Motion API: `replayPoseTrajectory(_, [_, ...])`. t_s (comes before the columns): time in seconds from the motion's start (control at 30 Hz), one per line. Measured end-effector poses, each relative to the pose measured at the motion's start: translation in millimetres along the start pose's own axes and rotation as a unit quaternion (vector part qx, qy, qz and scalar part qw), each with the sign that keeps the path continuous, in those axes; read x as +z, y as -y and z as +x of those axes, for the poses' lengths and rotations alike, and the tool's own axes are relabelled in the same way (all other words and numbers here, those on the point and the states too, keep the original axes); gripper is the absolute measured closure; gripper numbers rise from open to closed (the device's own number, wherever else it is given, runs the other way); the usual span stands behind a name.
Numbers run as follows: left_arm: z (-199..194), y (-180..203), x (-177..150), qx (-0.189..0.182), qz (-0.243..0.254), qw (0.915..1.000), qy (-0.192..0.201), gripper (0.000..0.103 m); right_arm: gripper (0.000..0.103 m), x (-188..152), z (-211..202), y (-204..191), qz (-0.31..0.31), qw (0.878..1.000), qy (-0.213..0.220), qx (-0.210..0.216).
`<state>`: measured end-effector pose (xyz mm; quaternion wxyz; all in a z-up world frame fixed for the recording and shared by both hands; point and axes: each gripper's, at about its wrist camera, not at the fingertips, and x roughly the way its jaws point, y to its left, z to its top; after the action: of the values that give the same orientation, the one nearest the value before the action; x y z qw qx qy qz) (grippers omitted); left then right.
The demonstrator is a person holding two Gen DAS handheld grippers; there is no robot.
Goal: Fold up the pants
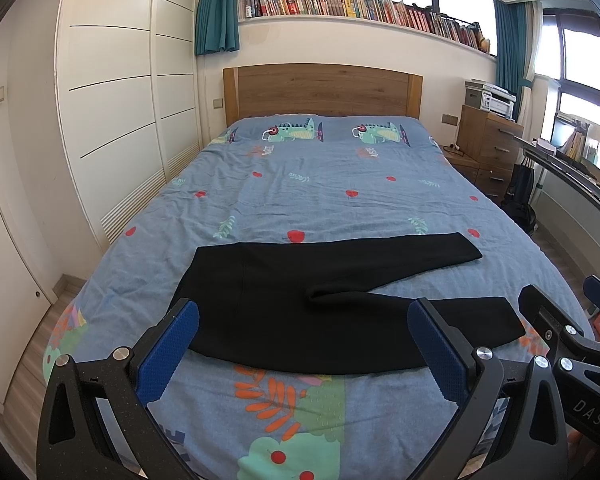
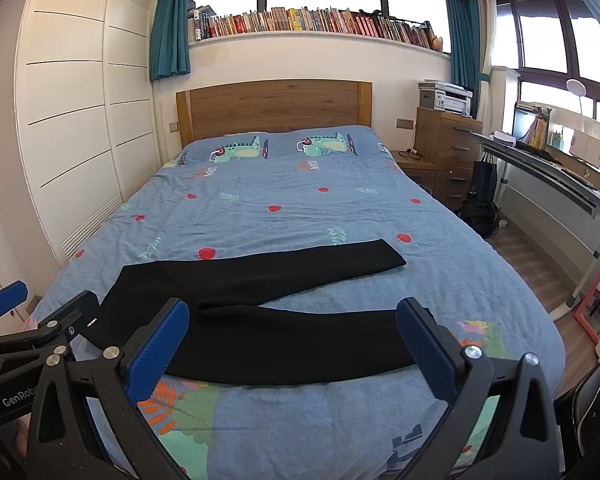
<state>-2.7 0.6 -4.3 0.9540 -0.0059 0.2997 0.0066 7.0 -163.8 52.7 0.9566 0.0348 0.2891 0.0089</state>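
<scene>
Black pants [image 1: 300, 300] lie flat on the blue patterned bed [image 1: 300, 192], waist to the left and both legs spread to the right in a V. They also show in the right wrist view [image 2: 268, 312]. My left gripper [image 1: 304, 332] is open and empty, held above the near edge of the pants. My right gripper [image 2: 292, 332] is open and empty, beside the left one, over the near leg. The right gripper's fingers [image 1: 556, 320] show at the right edge of the left wrist view, and the left gripper's fingers [image 2: 52, 320] show at the left edge of the right wrist view.
A wooden headboard [image 1: 324, 88] stands at the far end. White wardrobe doors [image 1: 112, 100] run along the left. A wooden dresser with a printer [image 2: 448, 136], a dark bag [image 2: 480, 208] and a long desk [image 2: 548, 172] are on the right.
</scene>
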Motion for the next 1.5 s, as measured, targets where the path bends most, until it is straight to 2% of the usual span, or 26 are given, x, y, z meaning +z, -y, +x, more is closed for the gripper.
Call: replayPoseTrajectory(1.5, [4.2,-1.0,-3.3,0.002,-0.005,0.9999,-0.009,0.001,0.0,-15.2,3.1,8.0,-0.002,1.0,-0.002,-0.003])
